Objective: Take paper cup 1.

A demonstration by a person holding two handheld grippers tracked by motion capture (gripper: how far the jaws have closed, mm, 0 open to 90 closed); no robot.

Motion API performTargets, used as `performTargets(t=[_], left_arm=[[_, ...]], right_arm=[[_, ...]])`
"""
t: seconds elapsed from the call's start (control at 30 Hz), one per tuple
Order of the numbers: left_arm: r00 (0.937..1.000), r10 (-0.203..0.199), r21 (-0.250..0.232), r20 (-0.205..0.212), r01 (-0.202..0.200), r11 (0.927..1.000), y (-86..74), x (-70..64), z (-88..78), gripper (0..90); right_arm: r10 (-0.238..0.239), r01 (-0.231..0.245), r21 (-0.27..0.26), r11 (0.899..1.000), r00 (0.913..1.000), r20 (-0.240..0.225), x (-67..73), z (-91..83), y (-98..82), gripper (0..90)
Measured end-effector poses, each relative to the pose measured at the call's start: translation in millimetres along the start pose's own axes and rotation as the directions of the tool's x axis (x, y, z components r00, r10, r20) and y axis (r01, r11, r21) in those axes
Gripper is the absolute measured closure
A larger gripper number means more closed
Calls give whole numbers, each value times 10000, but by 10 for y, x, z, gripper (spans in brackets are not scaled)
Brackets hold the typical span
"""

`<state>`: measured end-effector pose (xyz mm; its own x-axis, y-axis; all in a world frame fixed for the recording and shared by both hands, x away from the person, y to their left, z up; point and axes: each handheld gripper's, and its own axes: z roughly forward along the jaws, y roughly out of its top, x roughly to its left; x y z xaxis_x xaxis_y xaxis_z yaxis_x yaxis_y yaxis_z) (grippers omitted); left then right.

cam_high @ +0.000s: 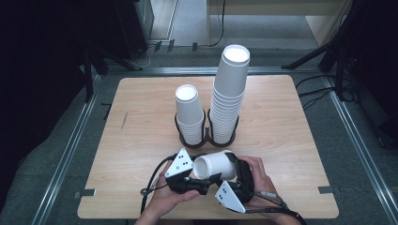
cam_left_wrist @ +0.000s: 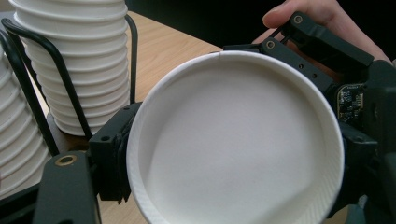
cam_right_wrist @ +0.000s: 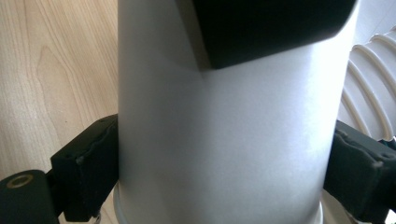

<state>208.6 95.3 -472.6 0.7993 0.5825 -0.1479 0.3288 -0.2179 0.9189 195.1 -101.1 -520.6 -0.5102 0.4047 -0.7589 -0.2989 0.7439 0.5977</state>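
A white paper cup lies on its side just above the front of the wooden table, held between both grippers. My left gripper is at its open mouth. In the left gripper view the round mouth of the cup faces the camera, and my left gripper has a black pad against the rim on each side. My right gripper is at the cup's base end. In the right gripper view my right gripper has its pads against both sides of the cup wall.
A black wire holder at mid-table carries two stacks of white cups, a short stack on the left and a tall stack on the right. Both stand just behind the hands. Metal rails and tripod legs ring the table.
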Motion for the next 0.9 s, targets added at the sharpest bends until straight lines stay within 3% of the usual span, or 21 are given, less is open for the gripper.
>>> performTargets(t=[0.1, 0.2, 0.3, 0.37, 0.4, 0.53, 0.67, 0.9], left_arm=[[9999, 103, -207, 40, -102, 9997, -18, 6, -8, 214], [9997, -224, -282, 97, 227, 9993, -19, 33, -6, 213], [9995, -297, -366, 83, 300, 9989, -30, 43, -6, 214], [9996, -278, -361, 31, 279, 9990, -42, 55, -13, 215], [9993, -322, -414, -189, 314, 9986, -48, 72, -23, 216], [9981, -595, -547, -136, 586, 9968, -58, 104, -37, 217], [9959, -787, -934, -449, 742, 9929, -93, 128, -32, 218], [9949, -760, -1077, -668, 686, 9918, -136, 148, -24, 219]], right_arm=[[85, -85, 0, 10000, 10000, -29, -7, -8, 4, 76], [89, -89, -28, 10000, 9999, -75, -17, -13, 3, 72], [166, -165, 40, 9999, 9998, -128, -20, -21, 1, 45], [249, -246, 114, 9996, 9994, -250, -17, -28, -3, 30], [242, -239, 99, 9997, 9993, -281, -16, -29, -4, 23], [308, -304, 127, 9995, 9991, -301, -14, -33, -1, 9], [437, -436, 44, 9990, 9987, -274, -46, -60, 16, 2], [507, -507, 63, 9987, 9987, -53, -78, -110, 17, 0]])
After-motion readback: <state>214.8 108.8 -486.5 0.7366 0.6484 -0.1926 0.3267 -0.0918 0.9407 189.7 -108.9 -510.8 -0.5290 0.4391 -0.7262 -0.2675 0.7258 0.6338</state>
